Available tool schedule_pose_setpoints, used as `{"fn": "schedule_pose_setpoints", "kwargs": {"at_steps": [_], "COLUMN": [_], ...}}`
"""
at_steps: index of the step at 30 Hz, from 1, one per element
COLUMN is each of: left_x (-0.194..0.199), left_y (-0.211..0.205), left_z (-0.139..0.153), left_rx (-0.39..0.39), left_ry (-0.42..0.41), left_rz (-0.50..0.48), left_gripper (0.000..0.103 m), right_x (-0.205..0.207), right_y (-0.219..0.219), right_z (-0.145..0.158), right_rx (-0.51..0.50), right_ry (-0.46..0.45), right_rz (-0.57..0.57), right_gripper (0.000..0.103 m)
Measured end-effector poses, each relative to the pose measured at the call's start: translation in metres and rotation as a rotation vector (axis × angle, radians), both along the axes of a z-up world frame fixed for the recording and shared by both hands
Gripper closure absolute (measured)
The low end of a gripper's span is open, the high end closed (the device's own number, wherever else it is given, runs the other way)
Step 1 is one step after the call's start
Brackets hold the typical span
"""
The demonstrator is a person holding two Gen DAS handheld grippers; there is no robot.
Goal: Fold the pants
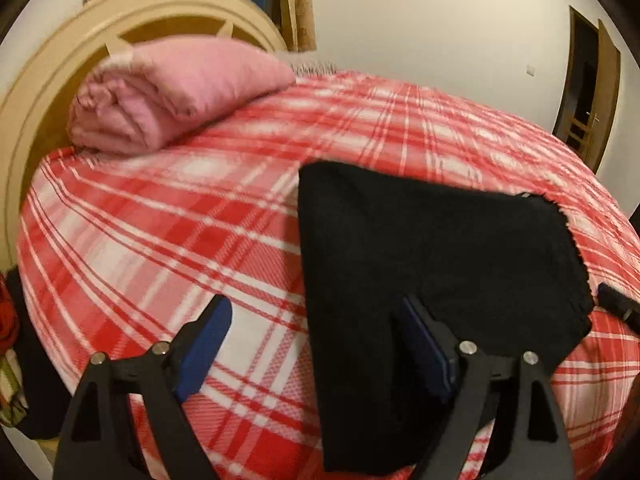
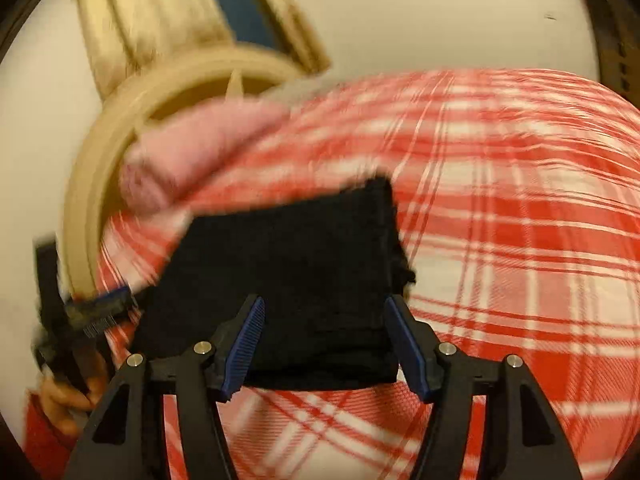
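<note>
Pants [image 1: 432, 248], black and folded into a compact block, lie flat on the red-and-white plaid bedspread [image 1: 160, 240]. In its own view the left gripper [image 1: 316, 320] stands wide apart and holds nothing: its right finger is over the near left part of the cloth, its left finger over bare bedspread. The right gripper [image 2: 324, 332] is parted too, empty, with the pants' near edge just ahead between its blue pads [image 2: 248, 344].

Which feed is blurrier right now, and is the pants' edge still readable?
Right wrist view: heavy motion smear across the plaid bedspread and pink blanket; the black pants have soft edges. Left wrist view: sharper, pants outline clear, fisheye bending the bed.
</note>
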State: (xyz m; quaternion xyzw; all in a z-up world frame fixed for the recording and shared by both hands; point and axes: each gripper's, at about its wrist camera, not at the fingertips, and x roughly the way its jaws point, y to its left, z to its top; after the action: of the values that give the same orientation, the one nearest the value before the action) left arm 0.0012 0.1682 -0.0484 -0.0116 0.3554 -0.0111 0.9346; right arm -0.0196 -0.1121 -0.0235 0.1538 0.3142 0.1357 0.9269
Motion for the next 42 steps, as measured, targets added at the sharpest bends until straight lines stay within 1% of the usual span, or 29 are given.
{"fn": "schedule_pose_setpoints", "kwargs": {"at_steps": [1,2,3,4,5,6,8,9,11,12,14,16,19,23,24,25,27,29,31,35,37,40,42], "left_x": [-0.006,-0.013,-0.016,-0.020,-0.025,-0.030,-0.038,-0.043,-0.053,-0.058,-0.070,-0.081,-0.088,-0.096,-0.097,-0.099,-0.104,-0.110,-0.115,-0.119,-0.119,-0.118,-0.118], "left_y": [-0.002,-0.003,-0.005,-0.007,-0.011,-0.016,-0.029,-0.036,-0.044,-0.047,-0.052,-0.056,-0.058,-0.054,-0.053,-0.052,-0.052,-0.051,-0.053,-0.060,-0.060,-0.058,-0.058], "left_z": [0.006,0.013,0.014,0.016,0.018,0.019,0.019,0.020,0.022,0.025,0.033,0.041,0.051,0.060,0.062,0.064,0.067,0.072,0.076,0.079,0.080,0.082,0.082], "left_rx": [0.005,0.001,-0.007,-0.021,-0.031,-0.024,0.034,0.067,0.094,0.101,0.116,0.139,0.167,0.139,0.140,0.144,0.141,0.133,0.143,0.212,0.210,0.180,0.180], "left_ry": [-0.016,-0.031,-0.034,-0.037,-0.038,-0.042,-0.046,-0.048,-0.047,-0.050,-0.067,-0.091,-0.100,-0.087,-0.075,-0.067,-0.081,-0.105,-0.130,-0.177,-0.185,-0.171,-0.168], "left_rz": [0.001,0.006,0.010,0.009,0.001,-0.005,0.001,0.006,0.000,-0.009,-0.019,-0.017,-0.001,0.003,0.013,0.026,0.028,0.034,0.041,0.058,0.047,0.037,0.043], "left_gripper": [0.011,0.006,0.004,0.004,0.004,0.004,0.003,0.003,0.003,0.000,0.000,0.000,0.000,0.000,0.000,0.000,0.000,0.000,0.000,0.000,0.000,0.000,0.000], "right_x": [-0.011,-0.018,-0.024,-0.029,-0.033,-0.036,-0.040,-0.043,-0.051,-0.055,-0.066,-0.076,-0.095,-0.121,-0.128,-0.132,-0.140,-0.145,-0.146,-0.146,-0.145,-0.147,-0.147], "right_y": [-0.001,0.000,0.002,0.005,0.007,0.010,0.014,0.015,0.019,0.021,0.025,0.030,0.036,0.042,0.043,0.043,0.044,0.046,0.048,0.051,0.052,0.053,0.052], "right_z": [0.009,0.015,0.018,0.020,0.020,0.018,0.011,0.010,0.010,0.013,0.021,0.033,0.053,0.074,0.079,0.081,0.085,0.087,0.088,0.087,0.085,0.085,0.085], "right_rx": [0.010,0.015,0.017,0.011,-0.005,-0.030,-0.038,-0.029,-0.037,-0.049,-0.067,-0.084,-0.109,-0.127,-0.132,-0.136,-0.143,-0.144,-0.152,-0.165,-0.161,-0.160,-0.157], "right_ry": [-0.028,-0.044,-0.050,-0.044,-0.025,0.011,0.060,0.069,0.069,0.060,0.033,-0.010,-0.094,-0.198,-0.223,-0.240,-0.264,-0.275,-0.272,-0.266,-0.261,-0.260,-0.259], "right_rz": [-0.027,-0.046,-0.061,-0.075,-0.098,-0.126,-0.135,-0.129,-0.139,-0.143,-0.149,-0.151,-0.169,-0.226,-0.239,-0.247,-0.263,-0.265,-0.264,-0.265,-0.260,-0.261,-0.261], "right_gripper": [0.038,0.038,0.034,0.028,0.026,0.025,0.025,0.025,0.025,0.025,0.025,0.025,0.025,0.025,0.024,0.021,0.020,0.020,0.020,0.020,0.020,0.020,0.020]}}
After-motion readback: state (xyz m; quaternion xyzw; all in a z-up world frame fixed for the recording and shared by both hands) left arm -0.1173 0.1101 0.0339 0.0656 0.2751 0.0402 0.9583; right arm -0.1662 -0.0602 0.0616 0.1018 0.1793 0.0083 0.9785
